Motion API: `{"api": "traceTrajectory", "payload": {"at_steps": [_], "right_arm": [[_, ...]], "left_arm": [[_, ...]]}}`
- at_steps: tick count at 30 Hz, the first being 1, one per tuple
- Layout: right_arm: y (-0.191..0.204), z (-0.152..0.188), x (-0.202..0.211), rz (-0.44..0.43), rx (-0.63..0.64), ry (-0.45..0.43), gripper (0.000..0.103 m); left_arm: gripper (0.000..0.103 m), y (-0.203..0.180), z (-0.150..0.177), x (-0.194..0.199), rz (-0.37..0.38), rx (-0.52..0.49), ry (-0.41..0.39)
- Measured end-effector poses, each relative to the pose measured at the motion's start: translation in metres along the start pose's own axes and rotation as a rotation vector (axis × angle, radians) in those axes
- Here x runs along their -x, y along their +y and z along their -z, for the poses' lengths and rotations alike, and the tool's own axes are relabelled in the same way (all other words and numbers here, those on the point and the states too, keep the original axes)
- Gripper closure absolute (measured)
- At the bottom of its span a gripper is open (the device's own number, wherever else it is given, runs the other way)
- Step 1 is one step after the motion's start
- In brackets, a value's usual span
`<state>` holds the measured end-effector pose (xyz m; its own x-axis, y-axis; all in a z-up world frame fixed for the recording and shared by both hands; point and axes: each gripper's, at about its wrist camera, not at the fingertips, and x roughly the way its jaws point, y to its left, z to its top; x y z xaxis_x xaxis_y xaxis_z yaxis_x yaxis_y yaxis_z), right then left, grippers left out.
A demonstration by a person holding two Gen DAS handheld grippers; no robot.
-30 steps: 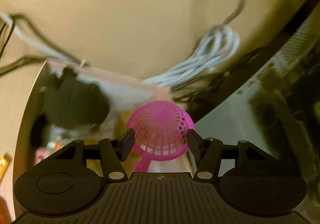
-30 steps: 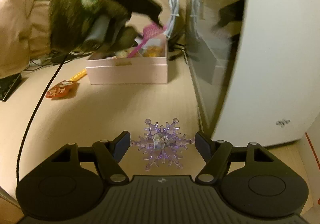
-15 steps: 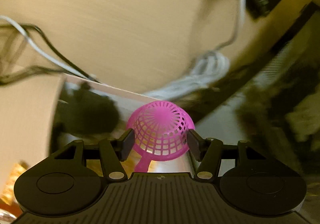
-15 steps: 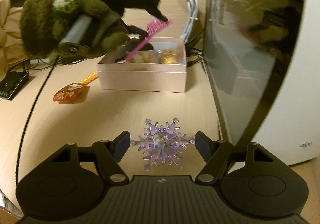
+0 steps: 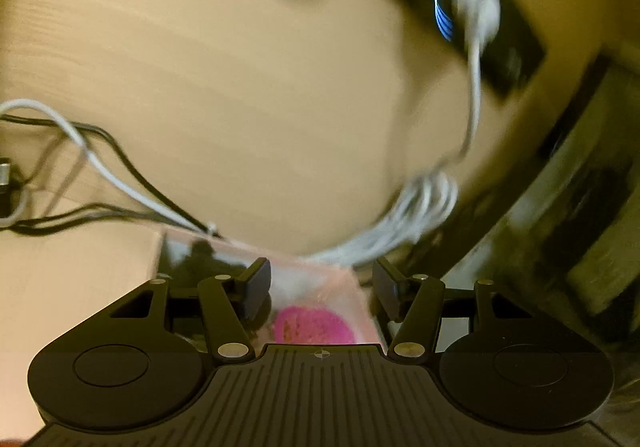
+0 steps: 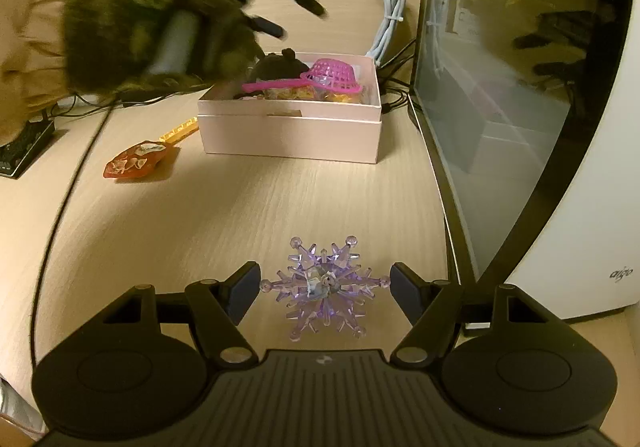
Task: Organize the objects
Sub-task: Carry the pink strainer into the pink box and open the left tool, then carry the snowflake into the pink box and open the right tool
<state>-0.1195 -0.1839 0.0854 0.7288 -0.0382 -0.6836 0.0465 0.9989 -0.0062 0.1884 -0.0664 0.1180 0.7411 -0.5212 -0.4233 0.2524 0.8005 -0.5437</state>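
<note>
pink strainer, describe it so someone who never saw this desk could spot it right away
Start at the pale pink box on the wooden desk, left of the big white computer case. The pink strainer lies on top of the box's contents, bowl down. It is the only bright magenta mesh piece, with a long flat handle pointing left.

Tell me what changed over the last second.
The left hand-held gripper let go of the pink strainer, which now lies in the pink box, and lifted away empty. The right hand-held gripper stayed open around the purple snowflake on the desk.
</note>
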Motion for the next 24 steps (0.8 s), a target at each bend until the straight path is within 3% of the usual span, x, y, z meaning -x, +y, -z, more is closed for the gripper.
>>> {"api": "traceTrajectory", "payload": {"at_steps": [3,6,9,14,16,17,19,22,24], "right_arm": [[-0.004,-0.015,0.002,-0.009,-0.030,-0.047,0.031],[-0.004,-0.049,0.004,-0.010,-0.040,-0.147,0.031],[0.001,-0.091,-0.001,0.011,-0.023,-0.252,0.031],[0.011,-0.144,-0.034,0.088,0.022,-0.345,0.031],[0.009,-0.157,-0.058,0.100,0.030,-0.303,0.028],[0.006,-0.161,-0.071,0.095,0.018,-0.256,0.019],[0.000,-0.158,-0.085,0.077,-0.027,-0.193,0.015],[-0.003,-0.139,-0.090,0.014,-0.079,-0.110,0.009],[0.003,-0.124,-0.087,0.023,-0.060,-0.093,0.005]], "left_arm": [[0.042,0.017,-0.001,0.048,-0.001,-0.037,-0.035],[0.042,0.034,0.017,0.098,-0.134,-0.116,-0.047],[0.042,0.055,0.039,0.137,-0.235,-0.128,-0.006],[0.042,0.086,0.074,0.183,-0.317,-0.118,0.066],[0.042,0.098,0.085,0.196,-0.327,-0.093,0.092],[0.042,0.102,0.089,0.199,-0.330,-0.082,0.110],[0.042,0.111,0.098,0.208,-0.327,-0.080,0.149],[0.042,0.121,0.107,0.204,-0.336,-0.071,0.197],[0.042,0.125,0.110,0.202,-0.328,-0.053,0.208]]}}
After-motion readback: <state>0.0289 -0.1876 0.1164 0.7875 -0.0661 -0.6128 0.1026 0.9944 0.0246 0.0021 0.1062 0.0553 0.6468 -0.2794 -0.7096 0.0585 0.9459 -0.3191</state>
